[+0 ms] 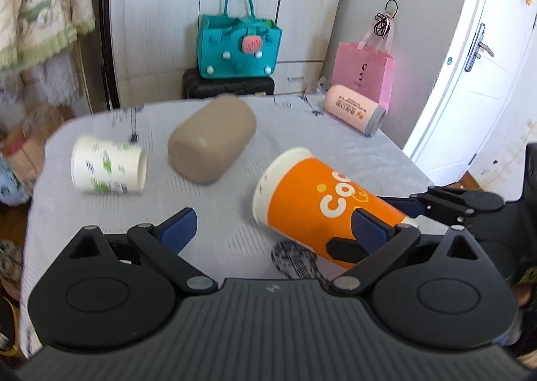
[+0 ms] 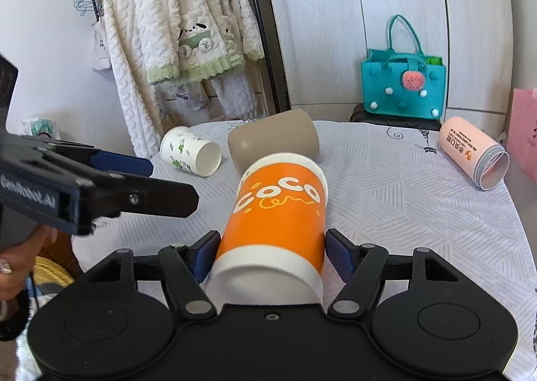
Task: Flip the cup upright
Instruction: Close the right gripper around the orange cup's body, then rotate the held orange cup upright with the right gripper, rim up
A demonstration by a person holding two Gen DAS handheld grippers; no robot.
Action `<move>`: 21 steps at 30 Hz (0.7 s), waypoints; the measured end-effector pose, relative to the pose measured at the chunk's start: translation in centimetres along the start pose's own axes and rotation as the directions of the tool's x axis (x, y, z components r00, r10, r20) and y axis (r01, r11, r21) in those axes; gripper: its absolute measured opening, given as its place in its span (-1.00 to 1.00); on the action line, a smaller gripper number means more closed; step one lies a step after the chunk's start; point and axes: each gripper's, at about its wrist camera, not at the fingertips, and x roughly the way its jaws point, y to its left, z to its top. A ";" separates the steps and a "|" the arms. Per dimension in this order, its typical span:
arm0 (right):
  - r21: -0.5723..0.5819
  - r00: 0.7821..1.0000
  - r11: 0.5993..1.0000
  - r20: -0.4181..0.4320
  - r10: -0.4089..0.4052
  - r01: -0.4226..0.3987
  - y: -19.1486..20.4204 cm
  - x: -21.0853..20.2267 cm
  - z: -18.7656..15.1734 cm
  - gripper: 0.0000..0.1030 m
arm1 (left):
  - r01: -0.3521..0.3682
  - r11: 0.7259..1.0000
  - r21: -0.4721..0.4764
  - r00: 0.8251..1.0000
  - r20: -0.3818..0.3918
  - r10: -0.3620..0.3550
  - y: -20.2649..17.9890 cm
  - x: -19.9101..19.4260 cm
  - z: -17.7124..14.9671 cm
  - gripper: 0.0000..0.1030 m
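Observation:
An orange paper cup (image 2: pixel 275 223) with "CoCo" lettering lies tilted, its base toward the right wrist camera and its mouth pointing away. My right gripper (image 2: pixel 270 253) is shut on it near the base, one blue pad on each side. In the left wrist view the same cup (image 1: pixel 312 203) is at right, mouth toward the left, with the right gripper's fingers (image 1: pixel 376 230) around its base. My left gripper (image 1: pixel 272 230) is open and empty just left of the cup; it also shows in the right wrist view (image 2: pixel 134 179).
On the grey patterned tablecloth (image 2: pixel 419 213) lie a white-and-green paper cup (image 2: pixel 191 154), a tan cup (image 2: pixel 275 139) and a pink tumbler (image 2: pixel 473 156), all on their sides. A teal felt bag (image 2: pixel 402 89) and pink bag (image 1: pixel 365 72) stand behind the table. Clothes hang at left.

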 end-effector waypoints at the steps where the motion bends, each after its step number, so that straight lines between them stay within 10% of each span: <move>1: -0.008 1.000 1.000 0.000 -0.007 0.007 0.3 0.1 -0.3 0.43 | 0.013 1.000 -0.013 1.000 -0.008 -0.013 0.2 0.0 -0.3 0.93; 14: 0.007 0.997 1.000 -0.075 0.016 -0.016 0.7 1.6 -1.3 0.48 | 0.113 0.987 -0.111 0.989 -0.082 -0.122 1.6 2.6 -2.1 0.93; 21: 0.103 0.964 0.978 -0.178 0.200 -0.183 -2.3 2.3 -0.7 0.80 | 0.165 0.964 -0.210 0.974 -0.117 -0.192 2.7 5.2 -1.6 0.93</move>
